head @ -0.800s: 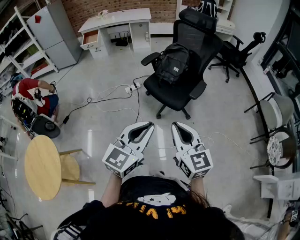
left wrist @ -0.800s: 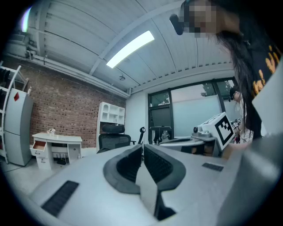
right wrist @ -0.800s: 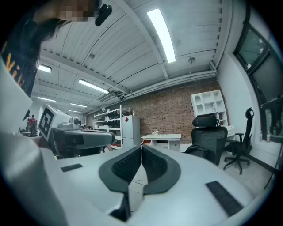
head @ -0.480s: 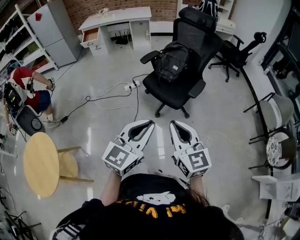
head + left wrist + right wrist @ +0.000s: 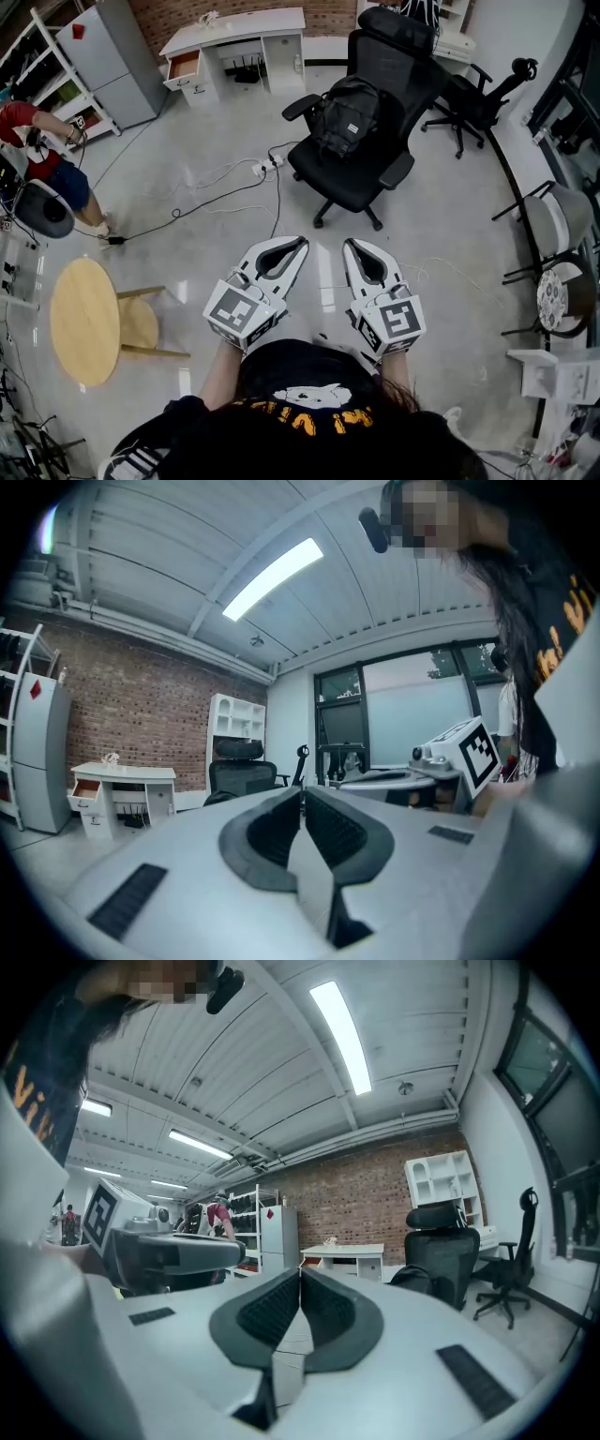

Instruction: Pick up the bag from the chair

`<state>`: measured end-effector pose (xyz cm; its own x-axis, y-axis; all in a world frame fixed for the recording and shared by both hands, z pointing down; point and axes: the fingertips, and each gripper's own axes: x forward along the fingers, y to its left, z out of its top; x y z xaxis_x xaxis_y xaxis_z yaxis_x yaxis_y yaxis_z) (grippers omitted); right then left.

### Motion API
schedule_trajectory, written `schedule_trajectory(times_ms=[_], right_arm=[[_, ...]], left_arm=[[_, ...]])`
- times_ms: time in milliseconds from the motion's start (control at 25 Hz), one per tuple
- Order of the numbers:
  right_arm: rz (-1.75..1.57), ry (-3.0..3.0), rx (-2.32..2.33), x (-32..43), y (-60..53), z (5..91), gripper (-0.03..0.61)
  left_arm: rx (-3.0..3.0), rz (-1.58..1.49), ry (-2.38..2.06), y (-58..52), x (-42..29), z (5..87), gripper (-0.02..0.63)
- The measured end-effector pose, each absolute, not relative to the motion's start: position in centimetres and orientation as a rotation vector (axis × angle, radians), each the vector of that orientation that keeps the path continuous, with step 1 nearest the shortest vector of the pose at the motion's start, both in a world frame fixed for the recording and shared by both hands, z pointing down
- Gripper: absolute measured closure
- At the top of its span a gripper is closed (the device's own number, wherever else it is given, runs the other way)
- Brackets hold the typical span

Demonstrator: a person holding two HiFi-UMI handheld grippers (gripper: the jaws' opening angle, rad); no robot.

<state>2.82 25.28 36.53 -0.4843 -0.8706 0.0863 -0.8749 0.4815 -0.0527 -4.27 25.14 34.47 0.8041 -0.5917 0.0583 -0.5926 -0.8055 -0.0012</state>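
Note:
A black backpack point(image 5: 347, 117) rests on the seat of a black office chair point(image 5: 361, 183), leaning against its backrest, at the top centre of the head view. My left gripper point(image 5: 300, 246) and right gripper point(image 5: 349, 246) are held side by side in front of my body, well short of the chair, tips pointing toward it. Both are shut with nothing between the jaws. In the left gripper view the gripper point(image 5: 302, 794) points at the far chair point(image 5: 239, 766). In the right gripper view the gripper point(image 5: 300, 1274) has the chair point(image 5: 441, 1241) and backpack point(image 5: 411, 1277) off to its right.
Cables and a power strip point(image 5: 262, 169) lie on the floor left of the chair. A white desk point(image 5: 239, 42) and a grey cabinet point(image 5: 112, 66) stand at the back. A round wooden table point(image 5: 84, 323) and a person in red point(image 5: 37, 150) are at the left, more chairs point(image 5: 558, 220) at the right.
The person in red at the left has moved further left and away, carrying dark gear. Both grippers stay shut, almost in the same place; the camera has shifted slightly.

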Motion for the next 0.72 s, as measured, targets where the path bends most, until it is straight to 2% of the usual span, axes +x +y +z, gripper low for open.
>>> schedule_trajectory(times_ms=[720], right_arm=[[0.206,-2.692,1.524,2.2,19.9,37.8,0.572]], left_arm=[[2.917,0.117,-1.010,19.8,-4.8,36.1,0.592]])
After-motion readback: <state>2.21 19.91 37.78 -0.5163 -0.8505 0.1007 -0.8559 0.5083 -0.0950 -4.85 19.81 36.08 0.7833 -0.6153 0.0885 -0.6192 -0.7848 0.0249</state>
